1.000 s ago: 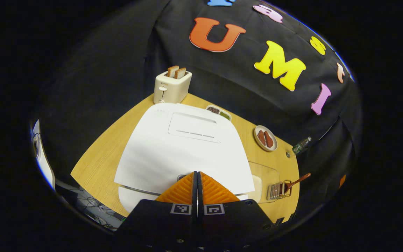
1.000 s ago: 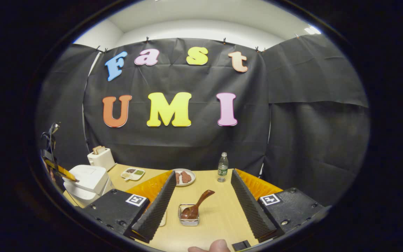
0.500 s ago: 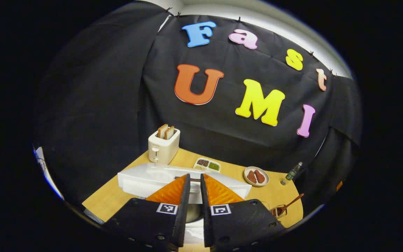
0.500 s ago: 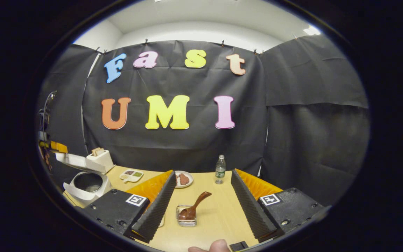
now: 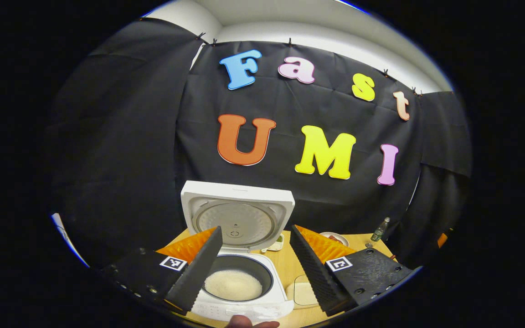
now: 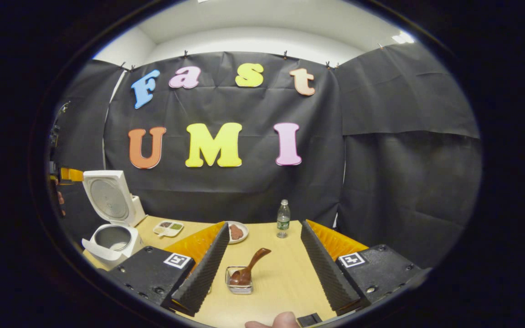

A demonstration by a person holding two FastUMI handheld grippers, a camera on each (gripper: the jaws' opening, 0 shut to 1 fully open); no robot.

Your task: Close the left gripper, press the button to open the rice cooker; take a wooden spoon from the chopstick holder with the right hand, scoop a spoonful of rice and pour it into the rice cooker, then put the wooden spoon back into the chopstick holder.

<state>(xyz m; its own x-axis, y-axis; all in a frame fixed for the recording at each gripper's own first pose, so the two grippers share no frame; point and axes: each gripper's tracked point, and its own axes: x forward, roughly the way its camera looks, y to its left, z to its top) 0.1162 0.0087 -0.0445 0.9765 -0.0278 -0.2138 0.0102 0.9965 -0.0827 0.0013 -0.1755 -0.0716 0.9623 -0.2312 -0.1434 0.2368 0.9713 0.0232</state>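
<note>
Here, in the left gripper view, the left tongs (image 5: 255,259) stand released, their two ribbed fingers spread wide and holding nothing, with the rice cooker (image 5: 239,291) framed between them. The cooker sits on the wooden counter (image 5: 290,266) with its lid (image 5: 237,216) swung fully up, the round inner plate facing the camera, and white rice (image 5: 233,284) lies in the dark inner pot. Just right of the cooker, partly hidden by the right finger, is a clear container (image 5: 302,291) with pale contents. Farther back on the counter are a small plate (image 5: 335,238) and a water bottle (image 5: 379,229) near the black cloth wall. A fingertip (image 5: 251,323) shows at the bottom edge. In the right gripper view, the right tongs (image 6: 260,262) are likewise released, fingers wide apart and gripping nothing. Between them, on the counter (image 6: 285,278), the chopstick holder (image 6: 239,280) stands with the wooden spoon (image 6: 249,269) in it, bowl down and handle leaning up to the right. Behind it are the plate (image 6: 236,231) with brown pieces and the upright water bottle (image 6: 283,218). At the far left the rice cooker (image 6: 112,241) stands open, lid (image 6: 106,196) raised, with a divided tray (image 6: 168,227) on the counter beside it. A fingertip (image 6: 283,321) shows at the bottom.
</note>
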